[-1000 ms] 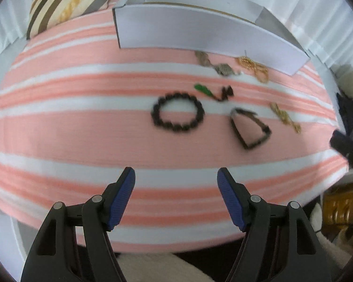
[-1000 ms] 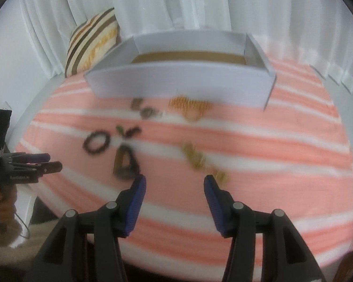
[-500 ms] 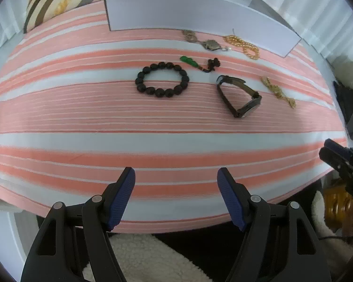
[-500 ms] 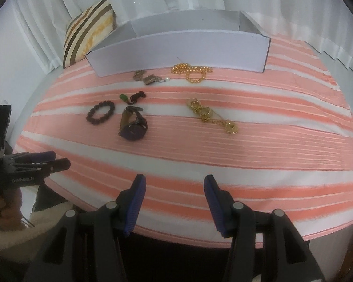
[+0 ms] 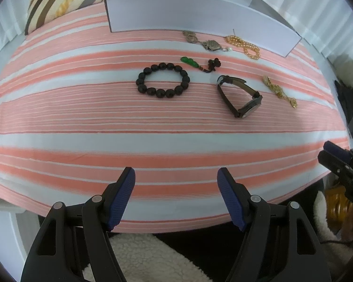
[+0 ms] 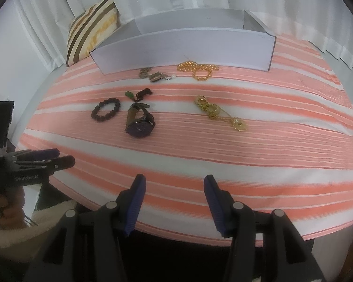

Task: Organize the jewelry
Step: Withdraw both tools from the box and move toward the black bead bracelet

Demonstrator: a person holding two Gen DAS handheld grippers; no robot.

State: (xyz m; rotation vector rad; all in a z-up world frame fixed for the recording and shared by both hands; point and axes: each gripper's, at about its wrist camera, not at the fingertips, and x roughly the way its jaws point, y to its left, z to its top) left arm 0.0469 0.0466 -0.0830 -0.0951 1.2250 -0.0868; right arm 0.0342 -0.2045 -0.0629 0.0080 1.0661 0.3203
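Both grippers empty, jaws apart: left gripper (image 5: 176, 183), right gripper (image 6: 175, 188), bottom of frame. Bead bracelet (image 5: 163, 80), watch (image 5: 241, 96), gold chain (image 6: 220, 114) lie mid-frame, white box (image 6: 183, 47) behind at top. Risk: thin chain slips or snags the striped cloth (image 5: 82, 122).

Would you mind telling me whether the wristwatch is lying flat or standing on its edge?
On its edge. The wristwatch rests on the side of its case, with its buckled strap forming a closed loop on the striped cloth.
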